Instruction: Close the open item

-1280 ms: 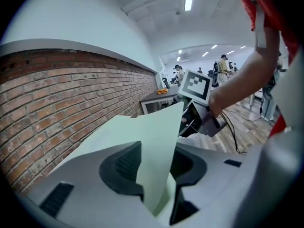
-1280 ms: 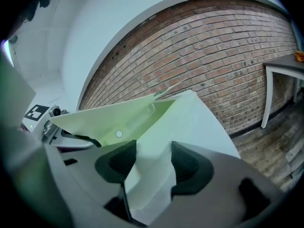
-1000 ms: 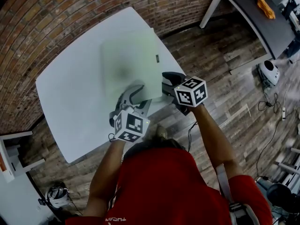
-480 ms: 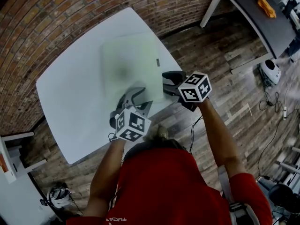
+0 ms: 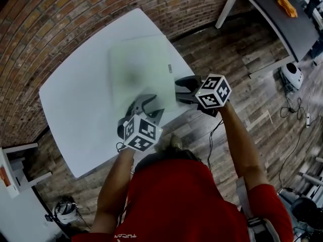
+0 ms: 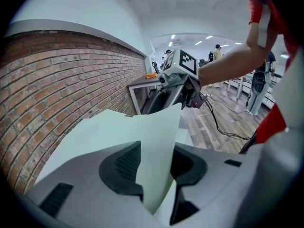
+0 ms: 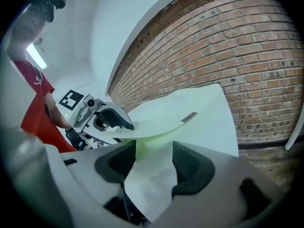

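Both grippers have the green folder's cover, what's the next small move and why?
Probably lower both together: the left gripper and right gripper pinch the folder cover at its near edge, and it arches above the sheet beneath.

The right gripper (image 5: pixel 177 88) has rolled and swung a little outward, away from the left gripper (image 5: pixel 153 104). Its marker cube (image 5: pixel 213 91) now sits slightly farther from the person's body, showing a different tilt, and the forearm (image 5: pixel 241 140) behind it has shifted the same way.
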Action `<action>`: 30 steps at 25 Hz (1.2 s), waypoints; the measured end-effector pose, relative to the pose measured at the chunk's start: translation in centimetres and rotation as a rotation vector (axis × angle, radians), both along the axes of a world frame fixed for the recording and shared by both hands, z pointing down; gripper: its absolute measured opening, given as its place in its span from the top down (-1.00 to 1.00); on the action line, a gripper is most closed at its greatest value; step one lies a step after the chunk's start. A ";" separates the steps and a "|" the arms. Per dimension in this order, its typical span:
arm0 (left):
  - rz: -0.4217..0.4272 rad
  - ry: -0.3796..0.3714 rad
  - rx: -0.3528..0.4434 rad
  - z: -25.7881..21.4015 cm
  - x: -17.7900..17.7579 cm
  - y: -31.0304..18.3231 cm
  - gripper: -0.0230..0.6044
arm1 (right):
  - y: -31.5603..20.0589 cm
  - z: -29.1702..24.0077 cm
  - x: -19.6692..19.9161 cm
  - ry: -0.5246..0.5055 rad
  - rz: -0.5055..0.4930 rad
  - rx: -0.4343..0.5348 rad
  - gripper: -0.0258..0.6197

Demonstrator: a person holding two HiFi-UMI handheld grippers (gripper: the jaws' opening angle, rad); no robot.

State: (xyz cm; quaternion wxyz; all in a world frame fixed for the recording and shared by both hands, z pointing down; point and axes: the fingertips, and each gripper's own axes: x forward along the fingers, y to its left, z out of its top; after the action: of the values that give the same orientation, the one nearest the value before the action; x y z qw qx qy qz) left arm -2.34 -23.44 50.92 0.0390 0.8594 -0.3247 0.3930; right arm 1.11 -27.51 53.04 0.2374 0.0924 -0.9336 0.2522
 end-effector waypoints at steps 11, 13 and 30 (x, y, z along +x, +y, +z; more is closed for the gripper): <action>0.021 -0.003 -0.011 0.0 0.2 0.0 0.43 | -6.0 -2.2 3.0 -0.040 0.327 0.015 0.19; 0.024 -0.004 -0.012 0.0 0.2 -0.1 0.43 | -7.3 -2.2 2.6 -0.008 0.395 0.038 0.19; 0.058 0.007 -0.006 -0.1 0.0 -0.2 0.37 | -10.2 0.1 -0.8 0.197 0.453 0.099 0.19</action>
State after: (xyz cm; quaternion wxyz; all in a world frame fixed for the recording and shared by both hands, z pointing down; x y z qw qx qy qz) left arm -2.32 -23.62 50.83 0.0312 0.8696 -0.2985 0.3921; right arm 0.36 -37.70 53.18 0.2598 0.3352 -0.8725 0.2428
